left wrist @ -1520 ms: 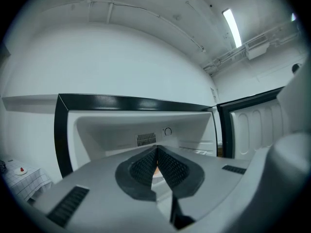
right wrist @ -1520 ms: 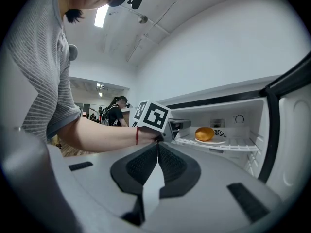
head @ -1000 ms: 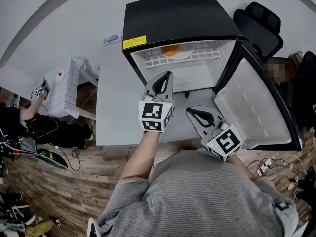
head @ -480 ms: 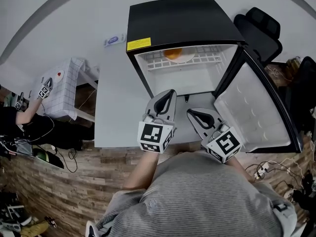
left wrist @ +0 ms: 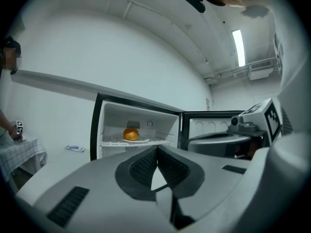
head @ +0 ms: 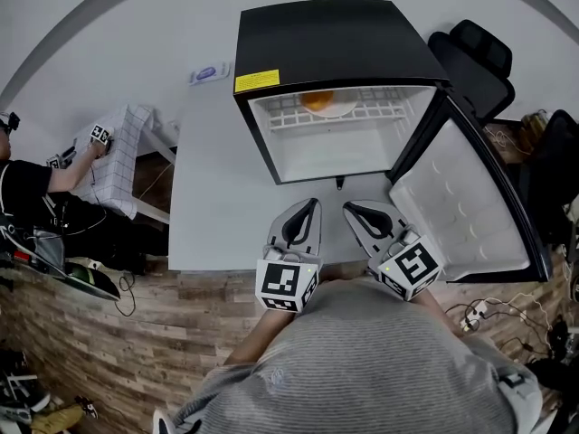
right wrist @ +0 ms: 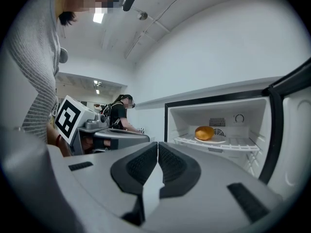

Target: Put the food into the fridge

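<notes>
L gripper [head: 313, 203], shut & empty, pulled back from fridge [head: 330, 43] to beside R gripper [head: 347, 209], also shut, unmoved.

A lab or test room rather than a home: a small black fridge [head: 330, 39] stands on a plain white bench [head: 213, 197] by bare walls, an office chair [head: 475, 48] beside it, loose cables [head: 507, 307] on the wood-plank floor [head: 109, 351] (another person [head: 23, 188] works at a side table [head: 122, 161]), a strip light [left wrist: 238, 42] overhead.

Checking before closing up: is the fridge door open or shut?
Open: the fridge door stands swung wide, showing the bun inside.
</notes>
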Action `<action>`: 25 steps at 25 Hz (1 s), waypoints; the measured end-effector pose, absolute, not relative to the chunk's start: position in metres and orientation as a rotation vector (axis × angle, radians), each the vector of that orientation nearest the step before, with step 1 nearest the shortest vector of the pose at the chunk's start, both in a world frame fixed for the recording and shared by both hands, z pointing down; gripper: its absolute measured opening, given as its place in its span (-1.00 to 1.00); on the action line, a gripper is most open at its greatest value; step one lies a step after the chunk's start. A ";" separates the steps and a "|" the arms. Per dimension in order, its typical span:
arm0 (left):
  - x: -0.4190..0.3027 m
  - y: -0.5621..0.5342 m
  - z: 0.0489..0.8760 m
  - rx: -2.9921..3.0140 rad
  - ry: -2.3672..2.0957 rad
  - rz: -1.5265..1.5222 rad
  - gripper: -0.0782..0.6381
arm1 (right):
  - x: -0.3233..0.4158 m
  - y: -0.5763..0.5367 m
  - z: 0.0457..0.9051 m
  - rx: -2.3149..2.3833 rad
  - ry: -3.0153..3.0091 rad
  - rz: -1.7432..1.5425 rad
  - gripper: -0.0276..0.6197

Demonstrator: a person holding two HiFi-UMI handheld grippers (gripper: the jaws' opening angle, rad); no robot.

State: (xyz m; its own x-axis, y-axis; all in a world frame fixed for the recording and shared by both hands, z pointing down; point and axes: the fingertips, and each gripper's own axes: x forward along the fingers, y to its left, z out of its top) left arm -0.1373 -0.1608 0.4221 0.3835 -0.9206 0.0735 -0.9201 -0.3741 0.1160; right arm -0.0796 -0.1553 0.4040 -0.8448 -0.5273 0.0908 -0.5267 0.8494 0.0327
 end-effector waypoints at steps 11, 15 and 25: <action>-0.135 -0.163 0.441 2.439 -1.667 0.056 -0.75 | -0.070 -0.148 0.417 0.833 -2.850 0.023 -0.87; -0.129 -0.160 0.453 2.429 -1.639 0.078 -0.75 | -0.062 -0.146 0.428 0.867 -2.851 0.139 -0.87; -0.123 -0.155 0.453 2.449 -1.626 0.046 -0.75 | -0.057 -0.136 0.427 0.862 -2.864 0.092 -0.88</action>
State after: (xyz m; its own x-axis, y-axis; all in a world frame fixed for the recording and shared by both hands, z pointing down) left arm -0.1228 -0.1545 0.4532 0.3942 -0.9088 0.1365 -0.9151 -0.3745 0.1497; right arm -0.0574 -0.1360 0.4272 -0.8240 -0.5436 0.1600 -0.5527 0.8332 -0.0155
